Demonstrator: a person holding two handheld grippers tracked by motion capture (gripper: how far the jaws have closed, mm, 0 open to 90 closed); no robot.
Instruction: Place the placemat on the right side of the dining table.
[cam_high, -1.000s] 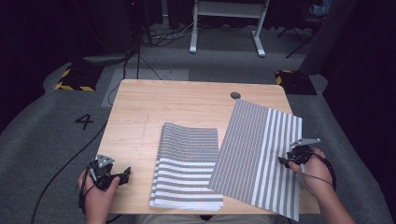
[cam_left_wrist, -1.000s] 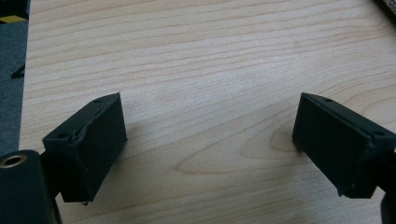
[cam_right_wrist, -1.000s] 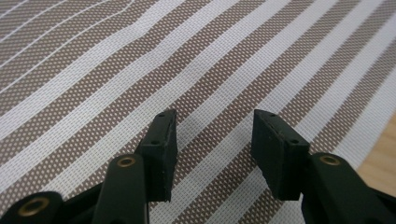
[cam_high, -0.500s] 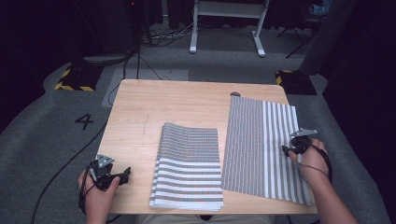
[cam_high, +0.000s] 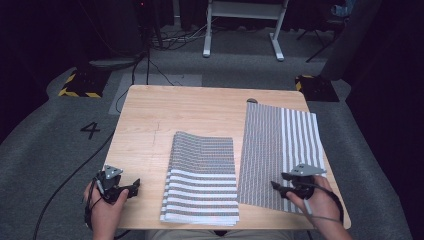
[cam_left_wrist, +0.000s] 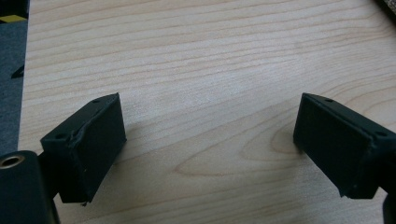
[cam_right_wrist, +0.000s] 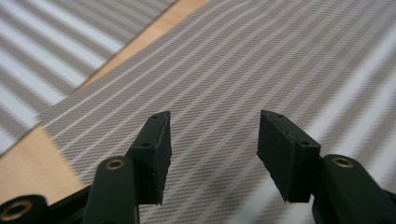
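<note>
1. Grey-and-white striped single mat (cam_high: 280, 150) lies flat on my desk (cam_high: 200, 112) at the right, just beside the stack of mats (cam_high: 202, 177) (a strip of wood shows between them).
2. My right hand-held gripper (cam_high: 278, 187) sits over that mat's near edge; its jaws have just been opening, nothing between them.
3. My left hand-held gripper (cam_high: 136, 186) stands wide over bare wood at the near left corner.

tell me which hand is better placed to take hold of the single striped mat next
Right. The right gripper hovers over the single striped mat's near edge, jaws open with nothing between them. The left gripper sits at the table's near-left corner over bare wood, beyond the folded stack.
</note>
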